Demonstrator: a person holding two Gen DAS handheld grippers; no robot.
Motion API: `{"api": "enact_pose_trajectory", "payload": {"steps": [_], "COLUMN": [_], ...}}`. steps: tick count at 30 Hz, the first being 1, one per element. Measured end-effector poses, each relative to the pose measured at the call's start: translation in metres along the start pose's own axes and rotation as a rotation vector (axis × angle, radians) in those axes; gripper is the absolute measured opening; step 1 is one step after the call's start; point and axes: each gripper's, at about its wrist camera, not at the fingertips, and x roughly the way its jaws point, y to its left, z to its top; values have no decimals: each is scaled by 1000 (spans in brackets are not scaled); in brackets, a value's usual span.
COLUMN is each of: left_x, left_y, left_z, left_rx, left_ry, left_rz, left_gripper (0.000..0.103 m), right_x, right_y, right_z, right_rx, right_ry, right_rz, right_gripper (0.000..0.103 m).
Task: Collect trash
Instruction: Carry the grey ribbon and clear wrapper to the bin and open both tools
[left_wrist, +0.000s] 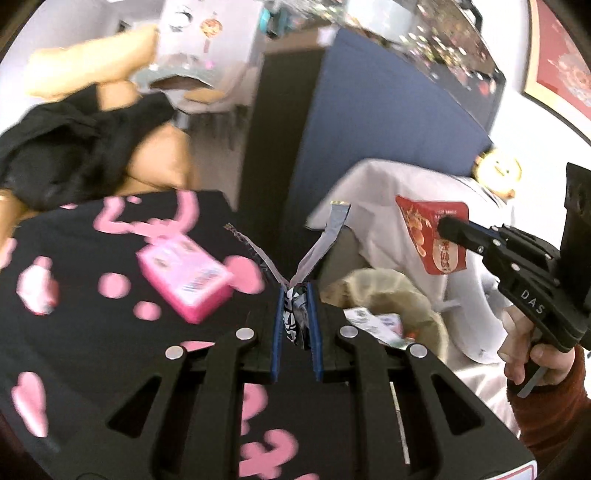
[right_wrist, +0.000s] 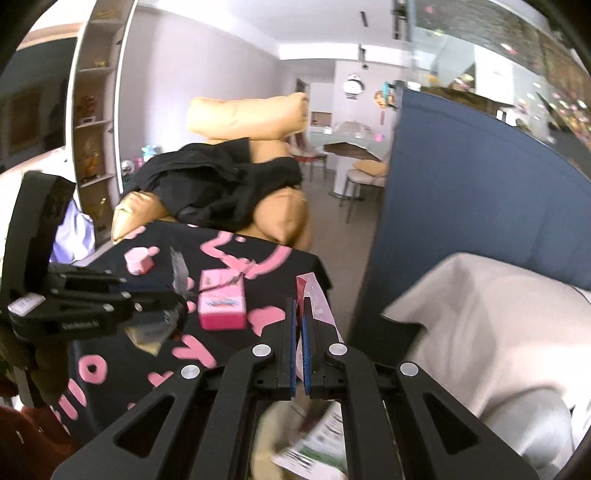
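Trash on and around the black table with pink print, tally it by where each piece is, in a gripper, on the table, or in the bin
Held in a gripper: 2, the black-and-white wrapper in the left gripper and the red snack packet in the right gripper.
Lying on the table: 2, the pink box and the small pink-and-white piece.
In the bin: at least 1 printed packet.
Total: 5.

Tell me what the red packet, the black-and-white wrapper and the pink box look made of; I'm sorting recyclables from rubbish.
Red packet: thin printed plastic film or foil, likely glossy; it hangs flat and creased from the right hand-held gripper.
Black-and-white wrapper: crinkled film with a silvery inside, pinched in the left hand-held gripper.
Pink box: looks like printed cardboard, with sharp edges and flat faces, though blur leaves it open.
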Motion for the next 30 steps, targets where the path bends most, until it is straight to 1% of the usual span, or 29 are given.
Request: {"api": "enact_pose_trajectory", "payload": {"steps": [2,7,11,14,16,17,18,21,24,27,30], "left_x": [20,58,89,109,122,126,128,126,112,95,80], "left_y": [-20,-60,-91,-104,-109,-109,-106,-94,-77,-67,-58], "left_z": [-5,-15,-22,-27,-29,-29,-30,-30,-29,-30,-31], "left_rx": [20,62,114,133,122,115,95,55,29,29,21], "left_ry": [30,75,111,129,146,153,157,173,154,135,127], "left_rz": [-38,-120,-164,-188,-216,-214,-200,-160,-80,-3,26], "left_gripper": [12,12,12,12,27,38,40,42,46,47,48], "right_x": [-5,-22,-27,-30,-31,-30,-29,-25,-19,-7,7], "right_y": [-13,-44,-64,-76,-80,-80,-81,-81,-79,-74,-66], "right_z": [-8,-29,-38,-43,-46,-46,-48,-51,-57,-63,-70], "right_rx": [15,44,74,98,105,106,107,110,117,120,122], "right_ry": [7,17,25,27,30,32,36,45,62,86,120], "right_rz": [-27,-98,-131,-150,-156,-156,-155,-145,-128,-107,-79], "right_gripper": [5,5,5,5,5,5,5,5,5,5,5]}}
